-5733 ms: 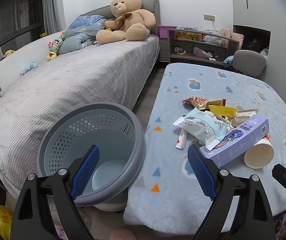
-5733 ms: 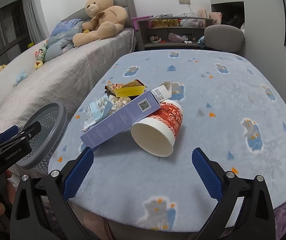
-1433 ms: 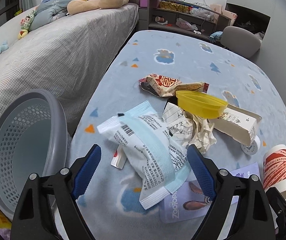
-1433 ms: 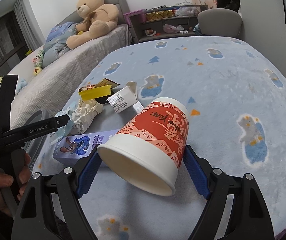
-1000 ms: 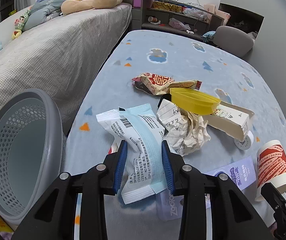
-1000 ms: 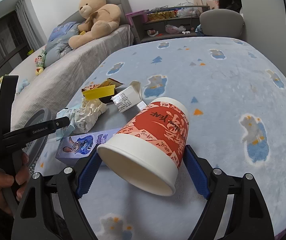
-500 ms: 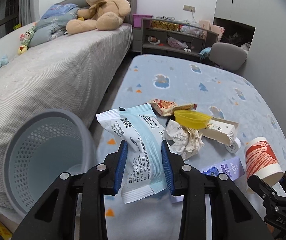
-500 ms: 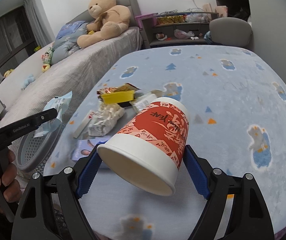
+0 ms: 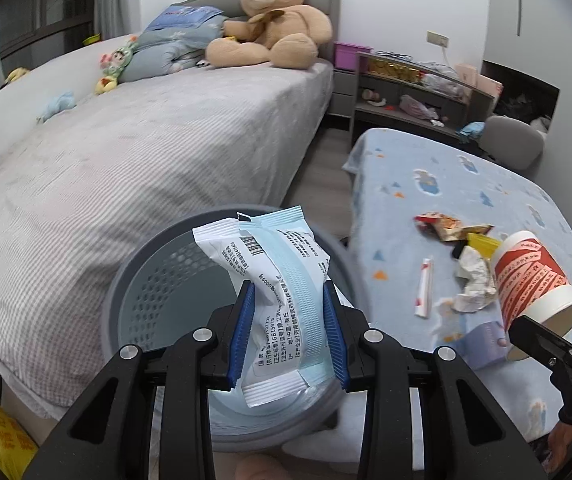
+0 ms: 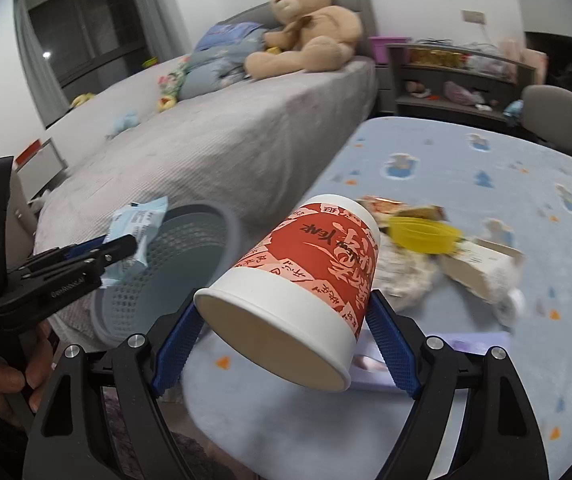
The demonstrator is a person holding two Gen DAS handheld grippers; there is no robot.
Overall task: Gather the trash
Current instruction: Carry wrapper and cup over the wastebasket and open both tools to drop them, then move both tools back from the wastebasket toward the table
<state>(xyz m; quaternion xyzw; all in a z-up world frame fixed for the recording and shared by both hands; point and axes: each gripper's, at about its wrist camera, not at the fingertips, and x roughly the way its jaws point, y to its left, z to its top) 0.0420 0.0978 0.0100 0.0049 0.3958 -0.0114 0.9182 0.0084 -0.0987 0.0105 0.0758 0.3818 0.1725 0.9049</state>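
Bedroom setting: a grey perforated basket (image 9: 157, 280) stood beside the desk (image 9: 446, 200). Left tool (image 9: 286, 332) clamped a blue-white wrapper (image 9: 273, 268) above that basket; right tool (image 10: 281, 340) gripped a red paper cup (image 10: 318, 264) beside it. Basket interior looked empty. Crumpled paper (image 9: 474, 280), yellow dish (image 10: 422, 234) and cartons awaited collection beyond the basket.

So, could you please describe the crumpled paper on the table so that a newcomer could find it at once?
Start at the table under the blue patterned cloth beside the bed. Near its bed-side edge lies a heap of litter, and the crumpled paper sits just below the yellow dish. It is the only white, wrinkled wad there.
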